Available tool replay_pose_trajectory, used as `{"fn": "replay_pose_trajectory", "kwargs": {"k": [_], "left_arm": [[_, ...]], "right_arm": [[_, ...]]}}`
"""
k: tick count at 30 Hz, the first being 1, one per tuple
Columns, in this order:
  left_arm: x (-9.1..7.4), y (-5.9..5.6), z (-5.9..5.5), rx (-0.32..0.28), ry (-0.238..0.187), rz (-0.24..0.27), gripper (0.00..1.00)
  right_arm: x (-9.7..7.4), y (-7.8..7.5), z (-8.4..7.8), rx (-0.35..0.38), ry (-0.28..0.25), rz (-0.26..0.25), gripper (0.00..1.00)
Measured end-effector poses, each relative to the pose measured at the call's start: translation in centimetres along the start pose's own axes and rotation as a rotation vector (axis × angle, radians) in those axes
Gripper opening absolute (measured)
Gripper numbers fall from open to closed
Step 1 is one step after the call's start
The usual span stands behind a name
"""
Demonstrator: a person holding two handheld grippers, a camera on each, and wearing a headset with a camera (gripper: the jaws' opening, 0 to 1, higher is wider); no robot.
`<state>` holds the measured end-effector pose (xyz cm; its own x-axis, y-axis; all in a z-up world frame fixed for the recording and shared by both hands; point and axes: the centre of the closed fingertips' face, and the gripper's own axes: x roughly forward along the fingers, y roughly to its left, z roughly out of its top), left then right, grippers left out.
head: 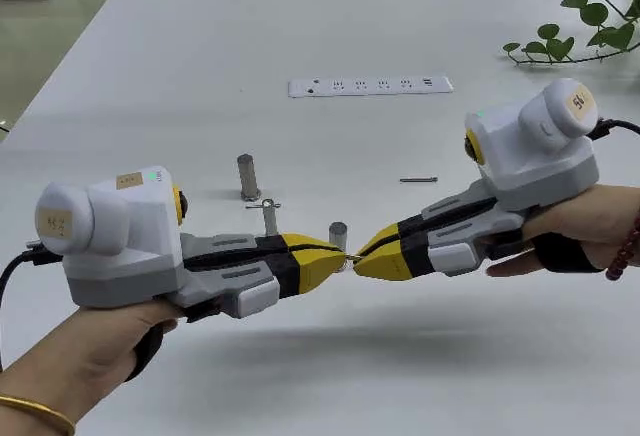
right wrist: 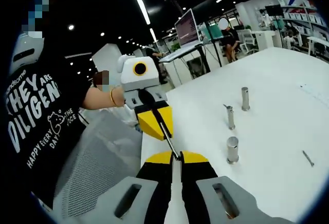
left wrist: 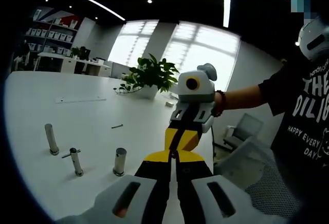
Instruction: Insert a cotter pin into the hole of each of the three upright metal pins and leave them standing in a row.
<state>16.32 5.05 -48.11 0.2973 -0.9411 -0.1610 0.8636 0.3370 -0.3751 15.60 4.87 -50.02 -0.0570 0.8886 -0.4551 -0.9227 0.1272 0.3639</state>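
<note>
both my left gripper and right gripper clench one cotter pin tip to tip, probably regripping it to aim at the nearest metal pin.

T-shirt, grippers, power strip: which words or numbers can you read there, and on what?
"THEY ARE DILIGEN": black T-shirt, last letters hidden.
"HAPPY EVERY DAY": same T-shirt, lower down.
Small line above "THEY": too blurred to read.
Stickers on left gripper and right gripper: too blurred to read.
Power strip markings: too small to read.
</note>
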Motion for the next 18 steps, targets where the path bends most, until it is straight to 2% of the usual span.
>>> {"fn": "replay_pose_trajectory", "kwargs": {"k": [7,9,13,15,18], "left_arm": [[0.0,-0.4,-0.5,0.009,0.021,-0.019,0.00],[0.1,-0.4,-0.8,0.020,0.036,-0.017,0.00],[0.3,-0.2,-1.2,0.033,0.059,-0.003,0.02],[0.3,-0.1,-1.4,0.044,0.066,0.008,0.02],[0.5,0.4,-1.7,0.060,0.085,0.030,0.03]], "right_arm": [[0.0,0.5,-0.5,-0.106,0.056,-0.010,0.00],[0.0,0.5,-0.8,-0.149,0.086,-0.017,0.00],[0.1,0.5,-1.3,-0.221,0.141,-0.025,0.00],[0.2,0.4,-1.4,-0.221,0.145,-0.033,0.00],[0.0,-0.2,-1.8,-0.266,0.190,-0.058,0.00]]}}
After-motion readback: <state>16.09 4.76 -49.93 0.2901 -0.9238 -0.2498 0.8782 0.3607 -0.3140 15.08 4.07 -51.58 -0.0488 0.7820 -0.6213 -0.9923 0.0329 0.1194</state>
